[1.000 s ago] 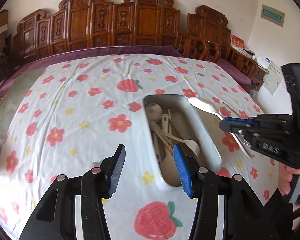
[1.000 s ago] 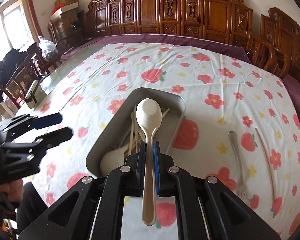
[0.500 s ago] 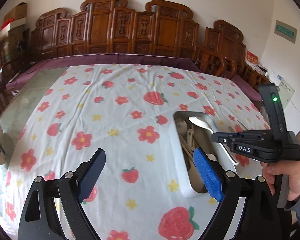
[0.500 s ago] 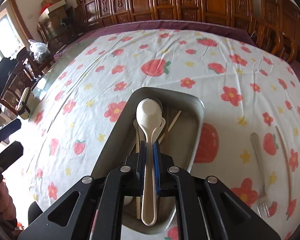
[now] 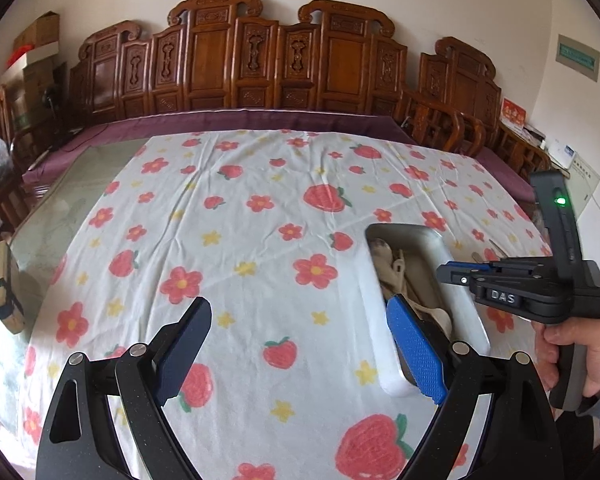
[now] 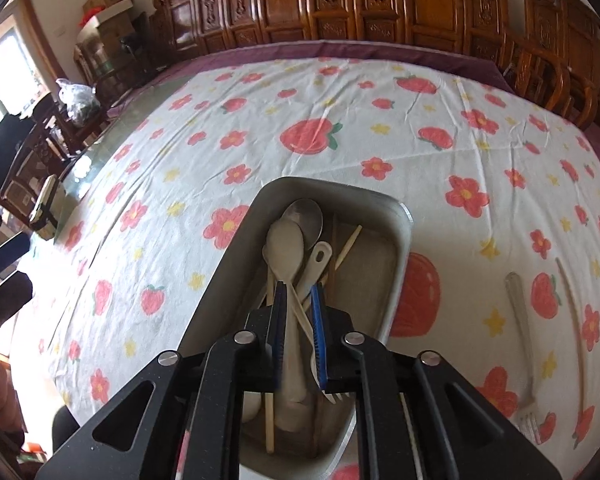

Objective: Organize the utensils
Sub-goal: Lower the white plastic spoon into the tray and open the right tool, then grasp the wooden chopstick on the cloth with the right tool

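Note:
A grey metal tray (image 6: pixel 404 216) on the flowered tablecloth holds a metal spoon (image 6: pixel 306 212), pale plastic utensils and chopsticks (image 6: pixel 348 246). My right gripper (image 6: pixel 298 292) points down into the tray. Its jaws are opening, and the beige spoon (image 6: pixel 286 252) lies loose between the pads, resting on the other utensils. In the left wrist view the right gripper (image 5: pixel 446 270) hangs over the tray (image 5: pixel 370 292). My left gripper (image 5: pixel 300 308) is open wide and empty above the cloth, its right finger in front of the tray's near end.
A metal fork (image 6: pixel 520 320) and a single chopstick (image 6: pixel 572 320) lie on the cloth right of the tray. A person's hand (image 5: pixel 572 344) holds the right gripper. Carved wooden chairs (image 5: pixel 260 64) line the far side. A small box (image 5: pixel 4 288) sits on the bare glass at left.
The right gripper sank into the tray with the beige spoon and its jaws parted around it. The left gripper spread wide and drew back from the tray.

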The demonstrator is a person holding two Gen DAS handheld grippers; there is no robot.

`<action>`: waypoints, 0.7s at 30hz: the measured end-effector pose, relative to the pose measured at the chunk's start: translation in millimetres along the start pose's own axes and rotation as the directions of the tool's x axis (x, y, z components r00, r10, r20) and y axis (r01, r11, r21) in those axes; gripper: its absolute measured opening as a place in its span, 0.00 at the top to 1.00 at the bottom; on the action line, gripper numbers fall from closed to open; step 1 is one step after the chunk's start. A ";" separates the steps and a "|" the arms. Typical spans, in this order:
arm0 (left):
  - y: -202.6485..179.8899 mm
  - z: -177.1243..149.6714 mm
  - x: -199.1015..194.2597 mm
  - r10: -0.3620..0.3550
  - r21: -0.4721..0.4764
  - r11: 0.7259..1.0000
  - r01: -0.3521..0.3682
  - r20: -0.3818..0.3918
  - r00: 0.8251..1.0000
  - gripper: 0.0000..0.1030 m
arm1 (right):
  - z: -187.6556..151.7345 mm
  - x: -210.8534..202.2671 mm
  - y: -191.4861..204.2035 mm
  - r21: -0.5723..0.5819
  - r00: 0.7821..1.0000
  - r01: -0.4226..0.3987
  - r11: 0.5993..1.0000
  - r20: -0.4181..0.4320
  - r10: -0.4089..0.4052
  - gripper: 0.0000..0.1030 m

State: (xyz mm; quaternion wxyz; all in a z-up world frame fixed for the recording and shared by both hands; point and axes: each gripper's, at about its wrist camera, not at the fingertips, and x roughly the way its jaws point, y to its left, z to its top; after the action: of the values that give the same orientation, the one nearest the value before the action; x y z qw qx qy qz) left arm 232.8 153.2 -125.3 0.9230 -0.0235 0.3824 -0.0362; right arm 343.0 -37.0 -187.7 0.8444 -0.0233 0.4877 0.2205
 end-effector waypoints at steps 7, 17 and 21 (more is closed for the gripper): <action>-43.7 0.1 -7.2 -0.027 0.059 0.998 0.025 0.024 0.999 0.17 | -36.3 -53.5 -51.0 0.005 0.998 0.029 1.000 0.054 -0.030 0.86; -141.8 -1.1 6.7 -0.147 0.130 0.981 0.146 0.002 0.989 0.17 | -88.7 -86.7 -183.2 0.058 0.983 0.182 0.982 0.001 -0.183 0.86; -181.0 -5.8 21.7 -0.163 0.173 0.971 0.166 -0.032 0.986 0.17 | -95.3 -78.6 -225.6 0.054 0.977 0.210 0.976 -0.050 -0.208 0.86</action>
State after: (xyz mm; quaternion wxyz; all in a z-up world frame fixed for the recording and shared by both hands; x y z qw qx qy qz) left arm 235.2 -29.1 -131.9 0.9119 0.0264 0.3824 -0.1465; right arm 321.0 -292.2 -211.6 0.8522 -0.0544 0.5075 0.1155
